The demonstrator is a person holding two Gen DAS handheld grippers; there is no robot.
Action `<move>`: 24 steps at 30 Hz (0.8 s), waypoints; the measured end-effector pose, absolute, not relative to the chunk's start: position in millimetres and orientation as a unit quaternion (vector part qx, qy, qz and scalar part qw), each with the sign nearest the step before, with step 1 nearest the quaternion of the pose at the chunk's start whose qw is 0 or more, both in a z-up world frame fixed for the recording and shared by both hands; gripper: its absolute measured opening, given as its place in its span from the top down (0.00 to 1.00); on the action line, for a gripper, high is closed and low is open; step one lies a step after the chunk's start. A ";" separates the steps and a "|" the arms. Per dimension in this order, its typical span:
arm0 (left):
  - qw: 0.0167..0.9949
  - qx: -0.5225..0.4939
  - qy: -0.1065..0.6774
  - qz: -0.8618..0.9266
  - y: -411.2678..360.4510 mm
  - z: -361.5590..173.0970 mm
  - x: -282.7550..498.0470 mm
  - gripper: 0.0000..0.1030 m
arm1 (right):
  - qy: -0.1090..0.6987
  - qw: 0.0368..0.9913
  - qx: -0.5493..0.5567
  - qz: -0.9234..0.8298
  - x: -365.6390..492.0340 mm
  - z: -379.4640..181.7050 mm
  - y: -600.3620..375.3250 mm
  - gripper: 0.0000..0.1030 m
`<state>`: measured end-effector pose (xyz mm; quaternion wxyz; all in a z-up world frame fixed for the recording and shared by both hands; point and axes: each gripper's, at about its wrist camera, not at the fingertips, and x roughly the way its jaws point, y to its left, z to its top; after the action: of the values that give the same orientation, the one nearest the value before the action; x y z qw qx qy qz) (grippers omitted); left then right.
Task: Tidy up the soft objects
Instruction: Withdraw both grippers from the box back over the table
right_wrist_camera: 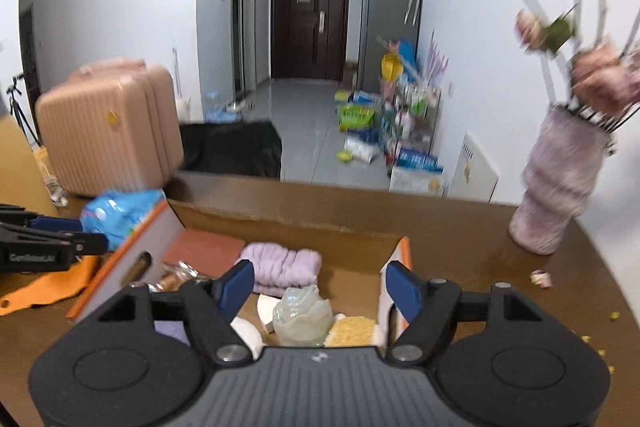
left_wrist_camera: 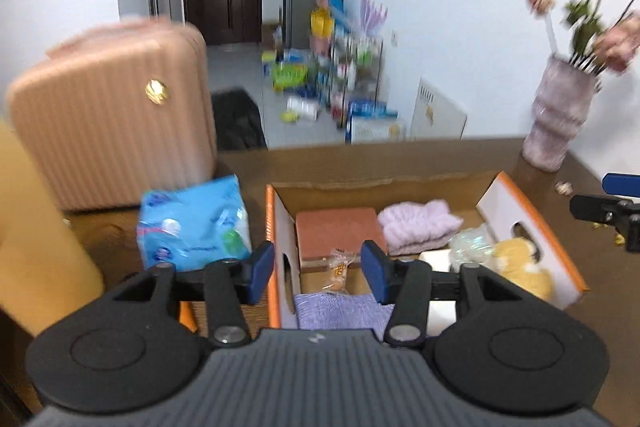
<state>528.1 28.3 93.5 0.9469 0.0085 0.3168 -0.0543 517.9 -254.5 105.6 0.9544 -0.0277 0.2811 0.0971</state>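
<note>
Both the left gripper (left_wrist_camera: 318,269) and right gripper (right_wrist_camera: 318,287) hang released, empty, above the cardboard box (left_wrist_camera: 532,223) of soft items on the table (right_wrist_camera: 460,227); blue tissue pack (left_wrist_camera: 194,223) and suitcase (left_wrist_camera: 112,131) left, vase (right_wrist_camera: 556,187) right.

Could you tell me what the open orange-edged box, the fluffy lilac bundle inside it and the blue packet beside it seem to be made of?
The open orange-edged box looks like cardboard: matt brown inside, printed white outside, with punched handle holes. The fluffy lilac bundle seems plush knit or fleece, thick, ribbed and matt. The blue packet appears to be thin glossy plastic film, crinkled, though blur leaves this uncertain.
</note>
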 end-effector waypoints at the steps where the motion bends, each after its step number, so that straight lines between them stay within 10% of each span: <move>1: 0.950 0.009 0.306 -0.054 30.5 98.4 516.0 0.49 | 0.275 0.956 -0.026 0.097 507.0 110.7 -256.9 0.30; 9: 0.977 0.001 0.210 -0.035 42.8 110.5 391.0 0.30 | 0.198 0.975 0.006 0.099 394.6 118.0 -269.9 0.30; 13: 0.990 -0.005 0.135 -0.032 45.2 90.3 297.5 0.06 | 0.143 0.982 0.034 0.115 305.5 93.9 -273.5 0.26; 24: 0.986 -0.024 0.165 0.020 43.0 -5.5 136.5 0.00 | 0.124 0.987 0.041 0.093 131.3 -22.6 -264.3 0.17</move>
<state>136.5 43.0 -5.5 0.9857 -0.0239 0.1653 0.0201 131.3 -264.3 -22.6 0.9870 0.0410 0.1241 0.0932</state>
